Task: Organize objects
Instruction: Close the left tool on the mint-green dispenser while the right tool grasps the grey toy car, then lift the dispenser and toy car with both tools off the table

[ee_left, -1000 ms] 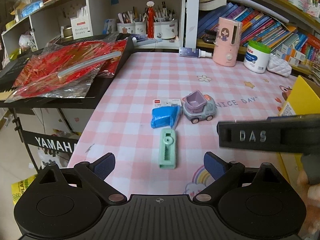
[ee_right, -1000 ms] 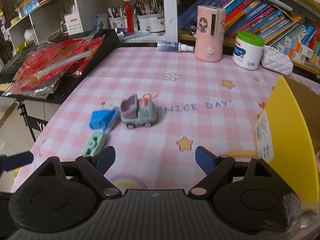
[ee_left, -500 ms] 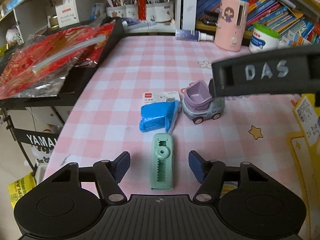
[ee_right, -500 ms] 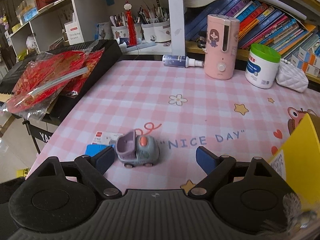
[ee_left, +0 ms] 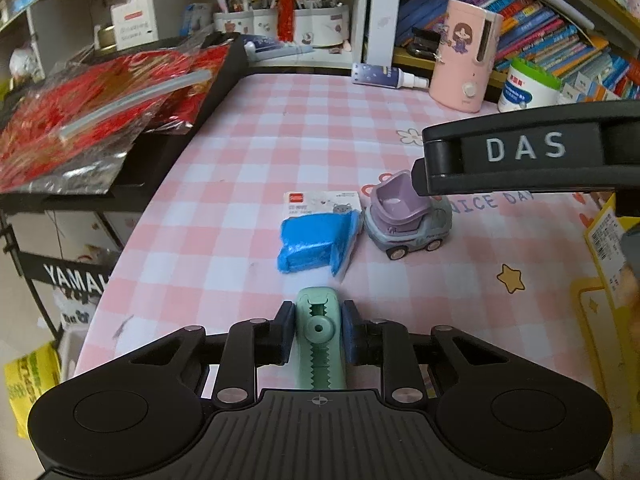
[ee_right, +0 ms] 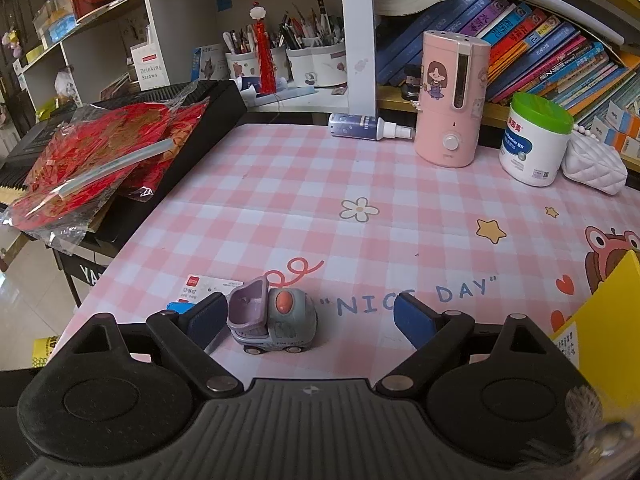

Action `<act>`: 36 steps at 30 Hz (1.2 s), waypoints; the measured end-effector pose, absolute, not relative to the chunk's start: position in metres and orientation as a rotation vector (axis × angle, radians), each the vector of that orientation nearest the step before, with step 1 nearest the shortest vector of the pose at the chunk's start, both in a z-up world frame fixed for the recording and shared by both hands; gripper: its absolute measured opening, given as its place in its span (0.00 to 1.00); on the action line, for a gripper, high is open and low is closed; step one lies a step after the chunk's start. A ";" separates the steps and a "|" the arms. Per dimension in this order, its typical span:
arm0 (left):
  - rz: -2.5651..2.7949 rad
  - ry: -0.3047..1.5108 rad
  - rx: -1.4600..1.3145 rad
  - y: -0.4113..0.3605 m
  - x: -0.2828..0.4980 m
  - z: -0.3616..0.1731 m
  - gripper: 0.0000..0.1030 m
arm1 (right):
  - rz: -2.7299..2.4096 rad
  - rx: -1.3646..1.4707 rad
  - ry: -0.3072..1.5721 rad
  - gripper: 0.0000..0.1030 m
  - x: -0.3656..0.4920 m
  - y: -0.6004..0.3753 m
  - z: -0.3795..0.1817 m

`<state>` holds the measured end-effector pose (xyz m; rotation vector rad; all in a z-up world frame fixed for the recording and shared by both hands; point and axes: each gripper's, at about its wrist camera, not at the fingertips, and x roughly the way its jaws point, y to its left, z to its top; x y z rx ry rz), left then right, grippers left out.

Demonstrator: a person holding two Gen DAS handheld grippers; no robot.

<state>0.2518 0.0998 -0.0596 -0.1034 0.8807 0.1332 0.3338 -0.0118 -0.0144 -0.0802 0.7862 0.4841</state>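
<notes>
Since the green clip (ee_left: 320, 340) lies lengthwise along the left tool (ee_left: 318, 334), pads are clamped on its sides. Right tool (ee_right: 308, 318) gapes empty w/ toy truck (ee_right: 276, 322) between its fingers, hugging the left one; blue pack (ee_left: 316, 246) sits just beyond the clip.

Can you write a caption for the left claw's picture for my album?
Left claw pinches the green tape roller beside a blue packet and toy truck.

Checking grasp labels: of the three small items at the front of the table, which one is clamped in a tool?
The green dispenser: the left tool is shut on it. The blue packet lies free, and the toy truck sits untouched between the open right tool's pads.
</notes>
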 end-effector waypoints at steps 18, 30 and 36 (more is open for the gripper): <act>0.232 0.838 -0.210 0.132 0.216 -0.042 0.22 | 0.528 -0.197 0.803 0.92 0.341 0.035 -0.043; 0.215 0.834 -0.206 0.133 0.215 -0.040 0.22 | 0.524 -0.192 0.864 0.60 0.354 0.032 -0.063; 0.192 0.812 -0.198 0.128 0.214 -0.034 0.22 | 0.504 -0.166 0.823 0.60 0.344 0.017 -0.045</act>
